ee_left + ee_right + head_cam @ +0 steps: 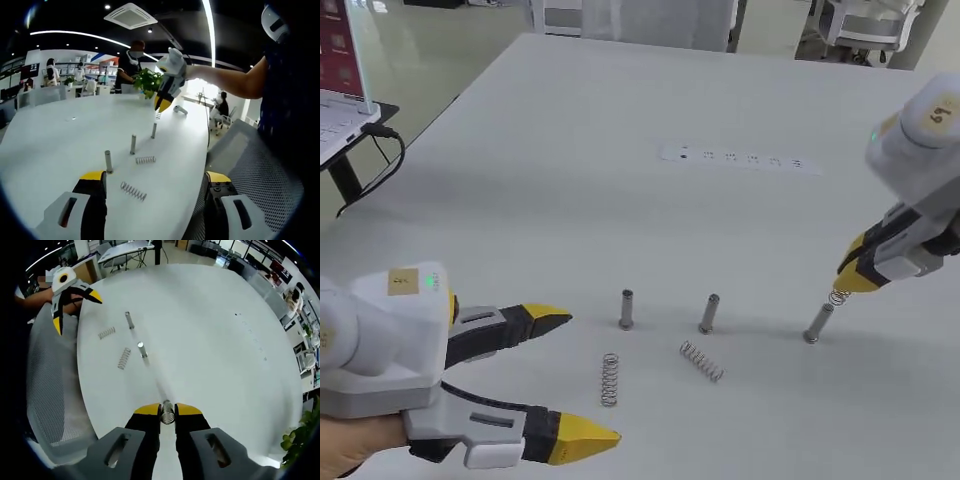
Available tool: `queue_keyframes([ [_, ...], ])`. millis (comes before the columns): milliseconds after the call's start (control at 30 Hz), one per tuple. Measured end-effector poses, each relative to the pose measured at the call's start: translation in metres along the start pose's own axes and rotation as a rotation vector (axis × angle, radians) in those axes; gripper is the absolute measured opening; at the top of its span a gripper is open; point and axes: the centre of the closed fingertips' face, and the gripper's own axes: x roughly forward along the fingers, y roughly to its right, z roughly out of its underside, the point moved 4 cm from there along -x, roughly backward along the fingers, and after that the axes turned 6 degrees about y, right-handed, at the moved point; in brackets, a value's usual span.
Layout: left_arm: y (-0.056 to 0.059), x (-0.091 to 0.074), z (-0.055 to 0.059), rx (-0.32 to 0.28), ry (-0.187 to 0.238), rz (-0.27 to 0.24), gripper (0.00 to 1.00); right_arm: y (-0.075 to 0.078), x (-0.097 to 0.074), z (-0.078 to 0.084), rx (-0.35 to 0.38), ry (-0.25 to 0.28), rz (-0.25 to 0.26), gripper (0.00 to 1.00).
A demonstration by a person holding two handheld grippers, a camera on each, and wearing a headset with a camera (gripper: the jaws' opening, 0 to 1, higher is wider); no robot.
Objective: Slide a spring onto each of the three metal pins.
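Spring (838,297) in right gripper (168,409), at rightmost pin (818,324); left gripper (592,378) agape

Your three pins (709,314) are standing in a row across the lower centre of the frame; two springs (701,361) are lying just below them.

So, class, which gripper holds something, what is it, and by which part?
The right gripper pinches a spring by the sides of its coils, between its yellow jaws. The left gripper is open, holding nothing.
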Motion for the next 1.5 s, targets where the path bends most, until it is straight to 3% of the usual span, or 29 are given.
queue_keyframes([
  [233, 0.001, 0.0, -0.001, -0.004, 0.004, -0.002, 0.81, 0.0, 0.005, 0.004, 0.014, -0.013, -0.009, 0.08],
  [933, -0.001, -0.001, 0.0, -0.012, 0.002, -0.003, 0.78, 0.003, 0.016, 0.005, 0.026, -0.03, -0.026, 0.08],
  [1500, -0.003, -0.002, 0.0, -0.009, 0.003, -0.004, 0.76, 0.003, 0.038, 0.014, 0.04, -0.048, -0.044, 0.08],
])
